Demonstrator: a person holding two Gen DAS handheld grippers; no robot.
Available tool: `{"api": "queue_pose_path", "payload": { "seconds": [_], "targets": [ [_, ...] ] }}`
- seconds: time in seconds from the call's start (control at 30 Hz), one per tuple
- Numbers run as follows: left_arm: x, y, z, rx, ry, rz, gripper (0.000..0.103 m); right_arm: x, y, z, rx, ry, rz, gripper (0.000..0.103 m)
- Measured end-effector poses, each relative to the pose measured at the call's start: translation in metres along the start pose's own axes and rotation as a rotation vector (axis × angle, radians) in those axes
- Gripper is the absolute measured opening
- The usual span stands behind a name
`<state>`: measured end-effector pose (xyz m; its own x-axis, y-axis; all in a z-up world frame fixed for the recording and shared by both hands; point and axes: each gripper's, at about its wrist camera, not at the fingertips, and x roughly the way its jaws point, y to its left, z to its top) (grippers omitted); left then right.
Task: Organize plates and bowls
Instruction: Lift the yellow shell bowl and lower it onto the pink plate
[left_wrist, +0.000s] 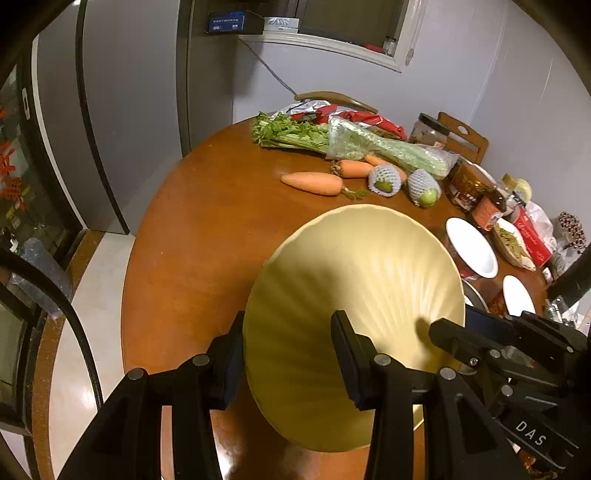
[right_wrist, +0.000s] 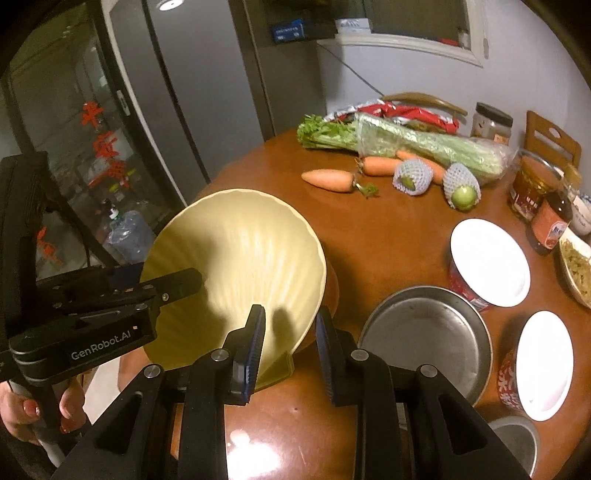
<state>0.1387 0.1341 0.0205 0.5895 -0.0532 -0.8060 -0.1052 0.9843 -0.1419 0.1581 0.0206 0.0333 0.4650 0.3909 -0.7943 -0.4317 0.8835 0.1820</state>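
A pale yellow ribbed bowl (left_wrist: 369, 266) (right_wrist: 243, 240) hangs tilted above the round wooden table (right_wrist: 388, 236), held from two sides. My left gripper (left_wrist: 288, 350) is shut on its near rim, one finger inside the bowl and one outside. My right gripper (right_wrist: 290, 332) is shut on the opposite rim in the same way. The right wrist view shows the left gripper (right_wrist: 184, 280) reaching into the bowl from the left; the left wrist view shows the right gripper (left_wrist: 439, 332) coming in from the right. A grey metal bowl (right_wrist: 424, 332) rests on the table just right of the yellow one.
Two white-lidded red cups (right_wrist: 487, 262) (right_wrist: 543, 365) stand beside the metal bowl. Carrots (right_wrist: 328, 179), bagged celery (right_wrist: 413, 144) and net-wrapped green fruit (right_wrist: 461, 192) lie at the back, jars and bottles (right_wrist: 550, 218) at the right. A fridge (right_wrist: 184, 92) stands left. A hand (right_wrist: 22, 417) grips the left gripper's handle.
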Motion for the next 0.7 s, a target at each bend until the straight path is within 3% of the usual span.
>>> {"api": "queue_pose_path", "payload": {
  "seconds": [0.7],
  "targets": [
    [0.044, 0.008, -0.001, -0.01, 0.068, 0.048, 0.044, 0.05, -0.009, 0.003, 0.001, 0.09, -0.03, 0.03]
  ]
}}
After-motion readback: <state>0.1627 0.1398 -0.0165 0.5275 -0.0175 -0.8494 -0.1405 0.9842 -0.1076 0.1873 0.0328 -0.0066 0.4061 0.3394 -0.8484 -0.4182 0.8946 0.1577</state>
